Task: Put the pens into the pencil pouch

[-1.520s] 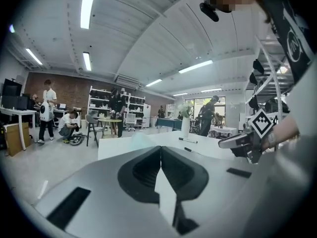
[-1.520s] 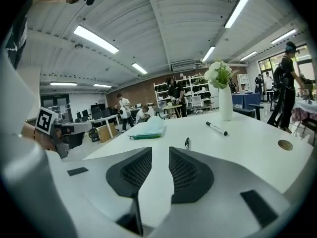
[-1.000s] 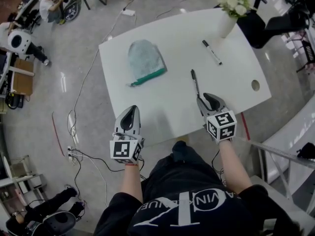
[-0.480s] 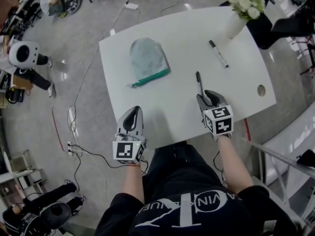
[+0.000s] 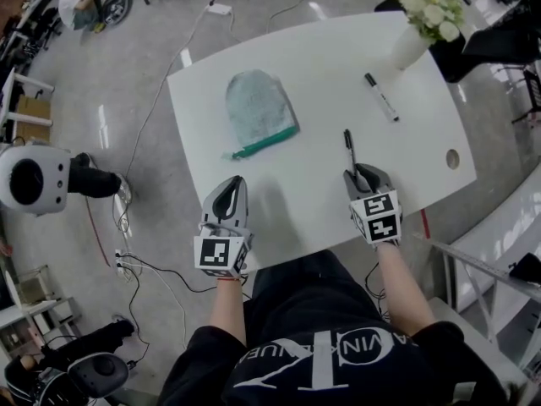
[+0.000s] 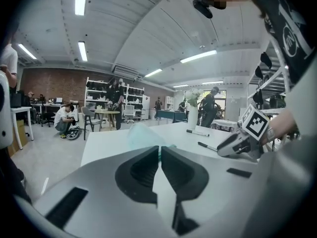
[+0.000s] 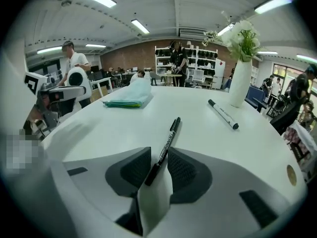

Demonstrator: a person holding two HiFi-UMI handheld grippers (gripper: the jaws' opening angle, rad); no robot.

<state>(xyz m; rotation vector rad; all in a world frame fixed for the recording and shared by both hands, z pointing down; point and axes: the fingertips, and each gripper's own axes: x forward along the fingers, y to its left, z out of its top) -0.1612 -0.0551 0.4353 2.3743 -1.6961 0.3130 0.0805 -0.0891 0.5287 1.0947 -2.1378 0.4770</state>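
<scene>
A black pen lies on the white table in the head view. Its near end sits between the jaws of my right gripper, which are closing; in the right gripper view a gap still shows between the pads and the pen, so my right gripper is open. A white marker lies farther right, near the vase. The pale teal pencil pouch rests at the table's far left, and shows as pouch and pouch. My left gripper is shut and empty at the near table edge.
A white vase with white flowers stands at the far right corner, next to the marker. A round cable hole is near the table's right edge. Cables lie on the floor to the left; people sit in the background.
My left gripper has moved forward over the near table edge. My right gripper has sunk lower, so the black pen's near end now lies between its jaws.
</scene>
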